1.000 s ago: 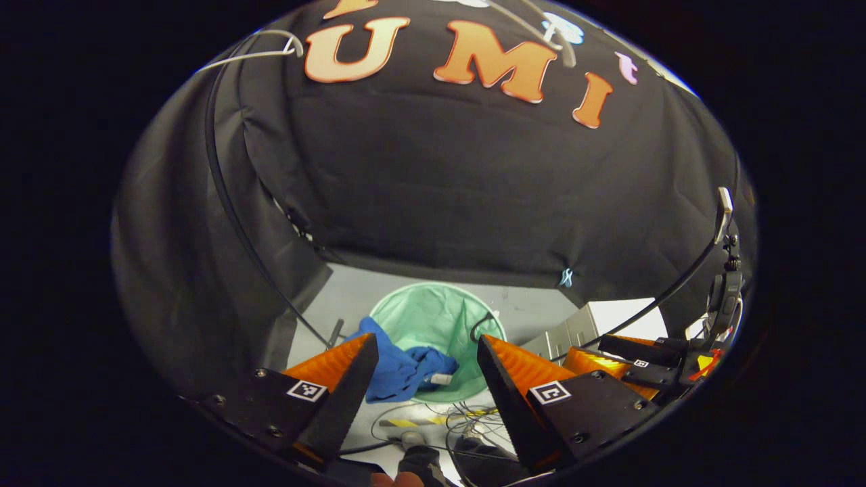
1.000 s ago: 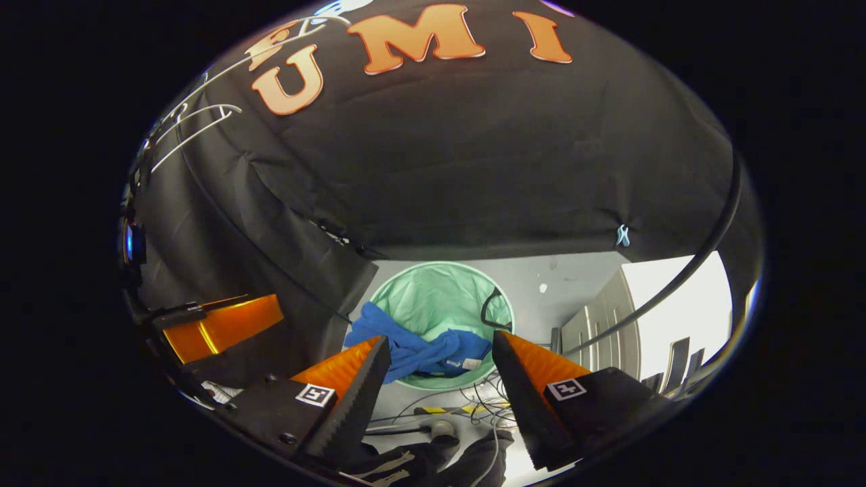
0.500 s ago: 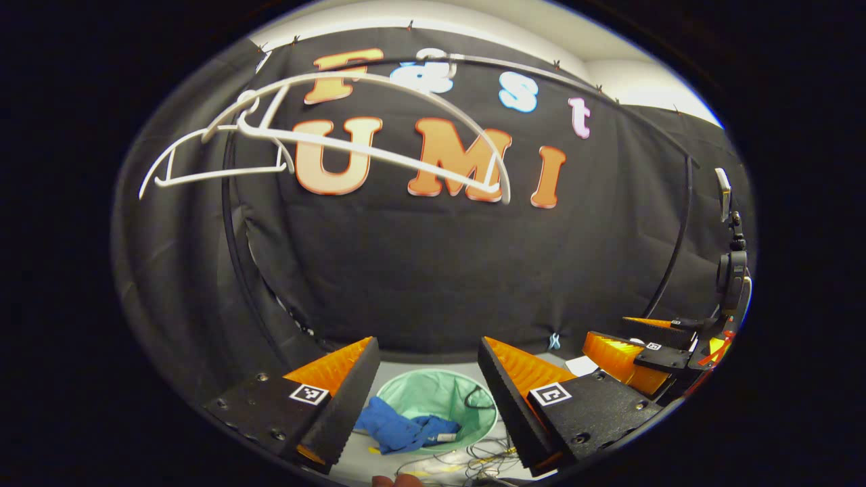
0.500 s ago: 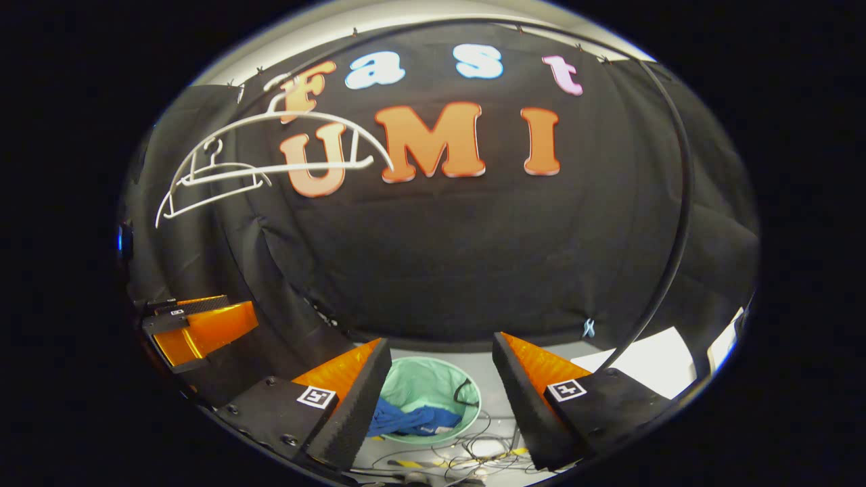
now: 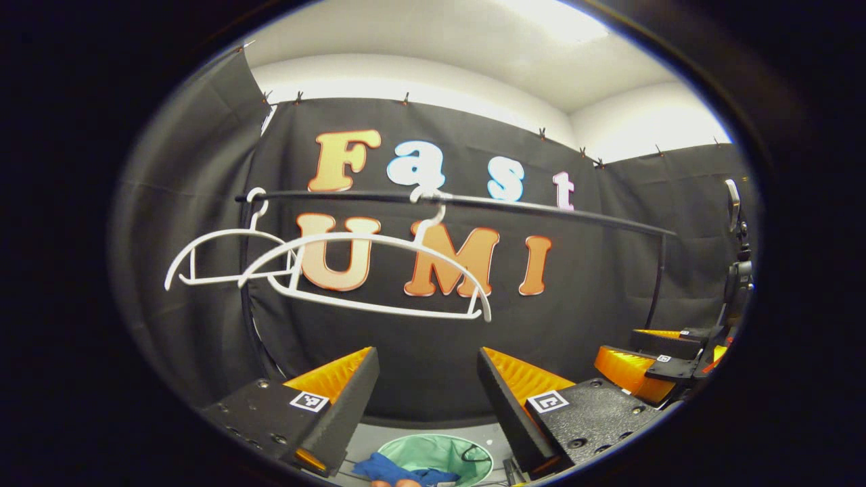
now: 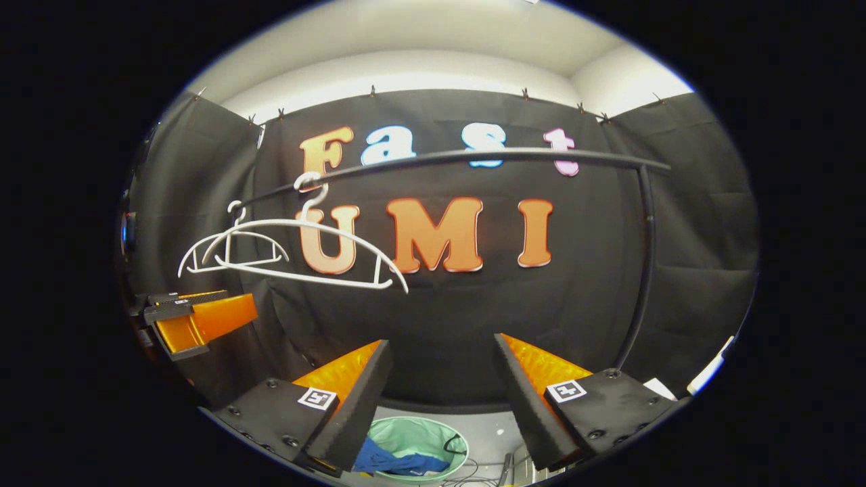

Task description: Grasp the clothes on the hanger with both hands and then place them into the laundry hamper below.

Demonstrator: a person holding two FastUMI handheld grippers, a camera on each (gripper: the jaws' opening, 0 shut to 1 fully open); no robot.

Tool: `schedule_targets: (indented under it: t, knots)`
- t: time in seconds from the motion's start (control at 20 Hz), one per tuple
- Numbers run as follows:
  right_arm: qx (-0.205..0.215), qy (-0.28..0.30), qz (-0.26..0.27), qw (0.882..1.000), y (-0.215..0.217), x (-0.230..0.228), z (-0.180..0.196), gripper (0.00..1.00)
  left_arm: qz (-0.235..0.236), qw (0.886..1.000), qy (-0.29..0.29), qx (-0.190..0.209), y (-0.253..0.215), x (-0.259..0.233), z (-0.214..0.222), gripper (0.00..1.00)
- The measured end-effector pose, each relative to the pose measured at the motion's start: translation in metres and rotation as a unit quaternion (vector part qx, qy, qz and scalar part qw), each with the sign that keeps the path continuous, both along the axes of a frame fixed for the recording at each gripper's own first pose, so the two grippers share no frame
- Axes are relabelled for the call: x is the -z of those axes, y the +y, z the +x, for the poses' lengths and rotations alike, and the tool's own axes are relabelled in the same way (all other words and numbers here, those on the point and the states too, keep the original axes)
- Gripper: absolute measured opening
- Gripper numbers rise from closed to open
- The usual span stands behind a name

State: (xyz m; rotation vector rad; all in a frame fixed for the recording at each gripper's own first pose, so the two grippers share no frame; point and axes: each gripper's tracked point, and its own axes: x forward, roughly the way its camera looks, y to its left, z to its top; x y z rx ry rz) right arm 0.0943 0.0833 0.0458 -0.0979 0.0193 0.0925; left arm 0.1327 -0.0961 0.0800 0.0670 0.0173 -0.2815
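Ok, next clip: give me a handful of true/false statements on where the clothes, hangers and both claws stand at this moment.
1. The blue garment lies in the green hamper. True.
2. The two white hangers on the black rail still carry clothes. False: both hang bare.
3. The left claw is open with nothing between its fingers. True.
4. The right claw is shut on the blue garment. False: it is open and holds nothing; the garment is down in the hamper.
5. The hamper hangs from the rail. False: it stands on the floor, below the claws.
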Motion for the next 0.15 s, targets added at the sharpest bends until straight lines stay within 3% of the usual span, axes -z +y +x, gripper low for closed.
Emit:
schedule_targets:
  t: [0.15]
  knots:
    - [0.003, -0.026, -0.007, 1.000, -0.004, -0.015, -0.011, 0.88, -0.002, 1.000, -0.024, 0.001, 0.000, -0.019, -0.001, 0.87]
